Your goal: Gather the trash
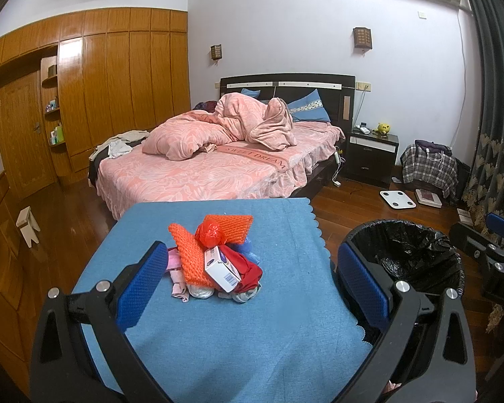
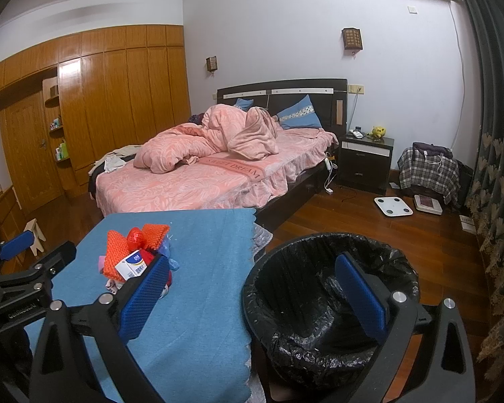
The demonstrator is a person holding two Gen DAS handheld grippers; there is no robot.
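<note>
A pile of trash (image 1: 215, 262) lies on the blue-clothed table (image 1: 252, 342): orange foam netting (image 1: 190, 255), a knotted red plastic bag (image 1: 209, 233), a white carton (image 1: 221, 268), red wrapping (image 1: 252, 268) and pink scraps. My left gripper (image 1: 252, 252) is open and level with the pile, which sits between its blue pads untouched. To the right of the table stands a bin (image 1: 369, 231) lined with a black bag. My right gripper (image 2: 252, 258) hangs open over the bin's (image 2: 285, 252) near rim, with the pile (image 2: 134, 255) beyond its left finger. Each gripper shows at the edge of the other's view.
Behind the table stands a bed (image 1: 201, 174) with pink bedding. A dark nightstand (image 1: 373, 154), a white floor scale (image 1: 397, 198) and a chair draped in plaid (image 1: 430, 168) are at the right. A small wooden stool (image 1: 27, 225) and a wardrobe (image 1: 117, 84) are to the left. A curtain (image 1: 497, 117) hangs at the far right.
</note>
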